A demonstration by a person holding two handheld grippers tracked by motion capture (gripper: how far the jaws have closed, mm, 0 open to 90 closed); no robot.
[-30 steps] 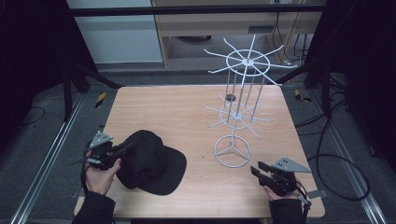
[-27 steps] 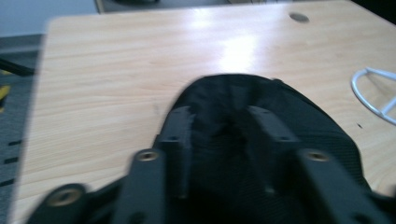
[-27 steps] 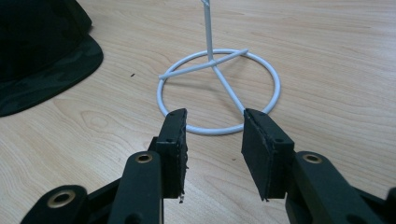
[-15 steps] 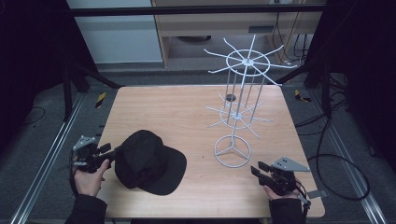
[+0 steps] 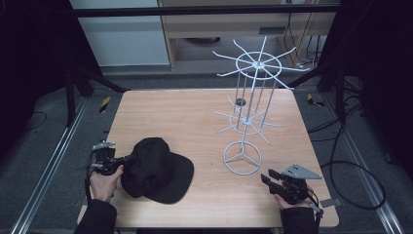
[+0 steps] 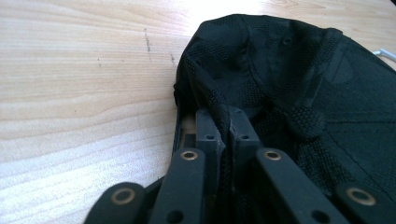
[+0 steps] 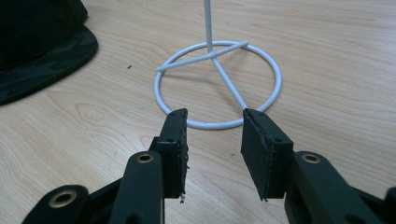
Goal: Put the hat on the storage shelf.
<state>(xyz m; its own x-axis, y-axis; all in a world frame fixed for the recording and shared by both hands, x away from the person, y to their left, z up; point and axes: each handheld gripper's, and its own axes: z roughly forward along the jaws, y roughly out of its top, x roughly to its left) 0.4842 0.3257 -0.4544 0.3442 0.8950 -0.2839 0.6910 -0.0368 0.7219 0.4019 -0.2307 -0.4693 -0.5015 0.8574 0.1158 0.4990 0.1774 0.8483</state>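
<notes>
Pinching the rear edge of the black cap at the near left of the surface, the left claw has just closed on it — lifting and hanging on the white wire rack remain, while the right claw waits half-open, empty.

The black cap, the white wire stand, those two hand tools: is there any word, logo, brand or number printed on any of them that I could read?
No readable text in any view.
Black cap: plain mesh and fabric, no logo showing.
White wire stand: bare wire.
Left gripper, clamped on the cap's edge: unmarked.
Right gripper, open: unmarked.
</notes>
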